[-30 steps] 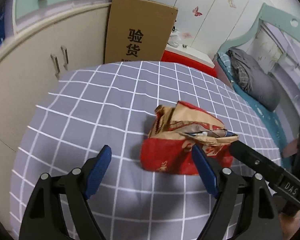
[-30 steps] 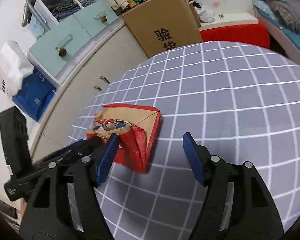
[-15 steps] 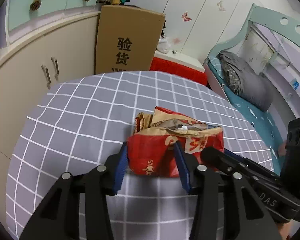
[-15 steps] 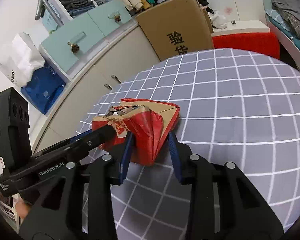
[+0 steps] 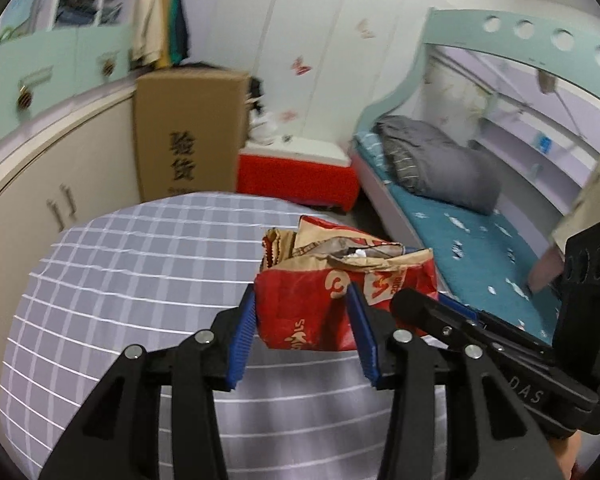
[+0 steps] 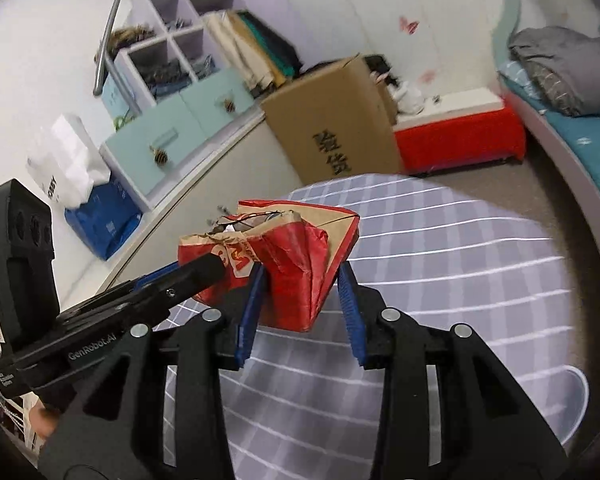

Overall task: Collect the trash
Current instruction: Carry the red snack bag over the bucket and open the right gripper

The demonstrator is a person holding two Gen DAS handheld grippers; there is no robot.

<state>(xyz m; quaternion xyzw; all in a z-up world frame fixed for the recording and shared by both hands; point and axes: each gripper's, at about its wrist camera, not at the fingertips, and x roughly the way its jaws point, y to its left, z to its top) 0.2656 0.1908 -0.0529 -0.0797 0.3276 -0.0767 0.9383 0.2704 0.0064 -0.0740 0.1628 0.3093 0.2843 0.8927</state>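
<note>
A crumpled red and tan paper bag (image 5: 332,280), open at the top with scraps inside, is held up above the grey checked tablecloth (image 5: 140,264). My left gripper (image 5: 302,320) is shut on its left side. My right gripper (image 6: 300,292) is shut on the bag's (image 6: 296,256) other end. Each gripper shows in the other's view: the right one (image 5: 480,336) comes in from the right, the left one (image 6: 140,300) from the left. Both hold the bag clear of the table.
A brown cardboard box (image 5: 188,132) with printed characters leans on the cream cabinets (image 5: 60,168) beyond the table. A red and white bench (image 5: 296,172) and a teal bed (image 5: 460,232) with a grey quilt lie to the right. A blue bag (image 6: 100,220) stands at left.
Both grippers closed on the bag from opposite sides and lifted it off the tablecloth. Both cameras now sit higher and tilted up toward the room.
</note>
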